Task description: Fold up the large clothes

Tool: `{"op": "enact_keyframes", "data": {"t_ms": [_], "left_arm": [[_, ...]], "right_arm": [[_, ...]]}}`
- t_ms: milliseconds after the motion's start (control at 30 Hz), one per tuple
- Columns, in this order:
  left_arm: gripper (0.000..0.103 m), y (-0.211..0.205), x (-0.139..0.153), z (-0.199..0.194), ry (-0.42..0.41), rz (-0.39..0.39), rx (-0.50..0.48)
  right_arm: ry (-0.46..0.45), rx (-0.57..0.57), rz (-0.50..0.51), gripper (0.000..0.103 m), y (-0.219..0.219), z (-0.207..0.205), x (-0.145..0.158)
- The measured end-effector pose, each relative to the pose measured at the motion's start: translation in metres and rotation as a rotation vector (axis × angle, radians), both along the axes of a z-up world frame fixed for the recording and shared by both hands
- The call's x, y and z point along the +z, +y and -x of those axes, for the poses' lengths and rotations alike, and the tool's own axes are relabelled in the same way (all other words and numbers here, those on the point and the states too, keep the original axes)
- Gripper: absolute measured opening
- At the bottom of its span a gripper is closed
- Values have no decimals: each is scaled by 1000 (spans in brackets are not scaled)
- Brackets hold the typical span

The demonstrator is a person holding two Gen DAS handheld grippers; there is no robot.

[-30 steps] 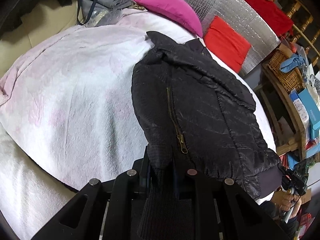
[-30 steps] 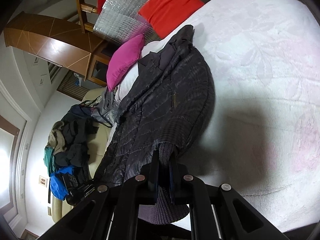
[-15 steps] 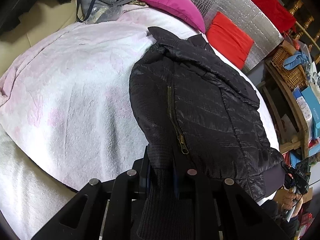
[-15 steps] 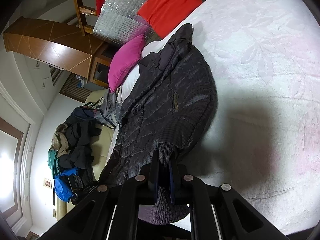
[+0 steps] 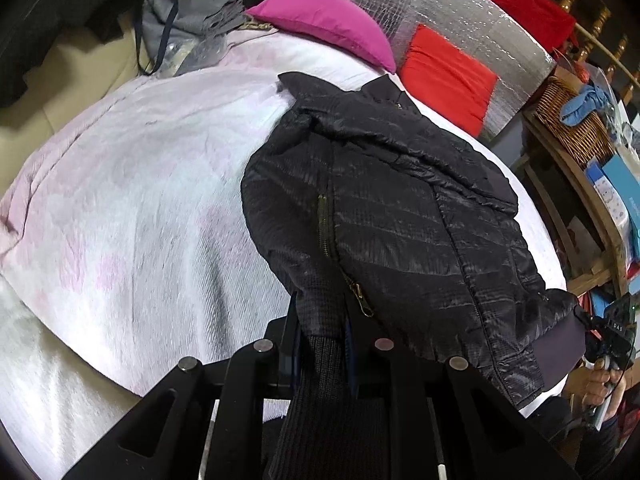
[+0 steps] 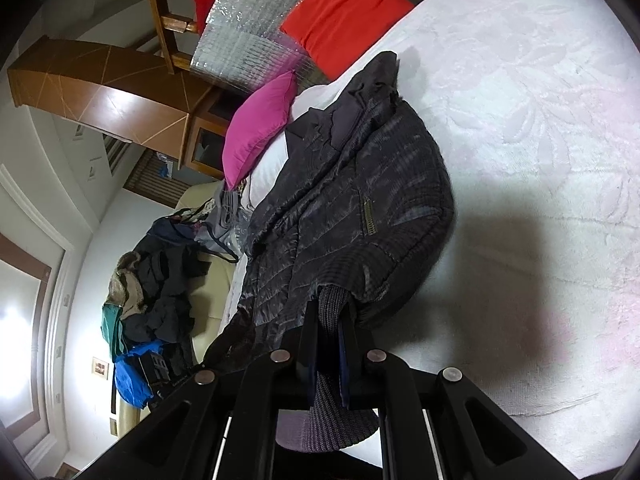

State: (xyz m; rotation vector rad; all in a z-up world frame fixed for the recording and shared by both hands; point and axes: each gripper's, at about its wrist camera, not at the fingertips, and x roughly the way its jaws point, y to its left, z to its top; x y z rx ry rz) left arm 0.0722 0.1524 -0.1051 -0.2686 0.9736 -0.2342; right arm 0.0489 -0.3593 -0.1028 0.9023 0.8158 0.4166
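Note:
A black quilted jacket (image 5: 392,216) with a brass zipper lies on the white and pink bedspread (image 5: 132,200). My left gripper (image 5: 320,320) is shut on the jacket's ribbed knit hem near the zipper end. In the right wrist view the same jacket (image 6: 344,208) stretches away over the bed (image 6: 540,140). My right gripper (image 6: 330,320) is shut on another ribbed knit edge of the jacket. Both held edges are lifted off the bed. The right gripper (image 5: 616,332) in a hand shows at the left wrist view's right edge.
A magenta pillow (image 5: 324,24) and a red cushion (image 5: 448,72) lie at the head of the bed before a silver foil panel (image 5: 452,12). Grey clothes (image 5: 188,32) sit at the far left corner. A wooden shelf with a wicker basket (image 5: 568,128) stands right. A clothes pile (image 6: 156,284) lies beyond.
Both grippers have moved toward the head of the bed with the jacket's edges in them, so the jacket bunches up more and sits closer to the pillows.

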Motion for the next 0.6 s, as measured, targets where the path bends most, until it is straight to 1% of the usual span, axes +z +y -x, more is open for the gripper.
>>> {"op": "enact_keyframes", "data": {"t_ms": [333, 600], "left_arm": [[18, -2, 1, 0, -16, -22, -18], [18, -1, 2, 3, -18, -18, -12]], "right_arm": [[23, -15, 16, 8, 2, -2, 1], [28, -23, 21, 8, 2, 2, 1]]}}
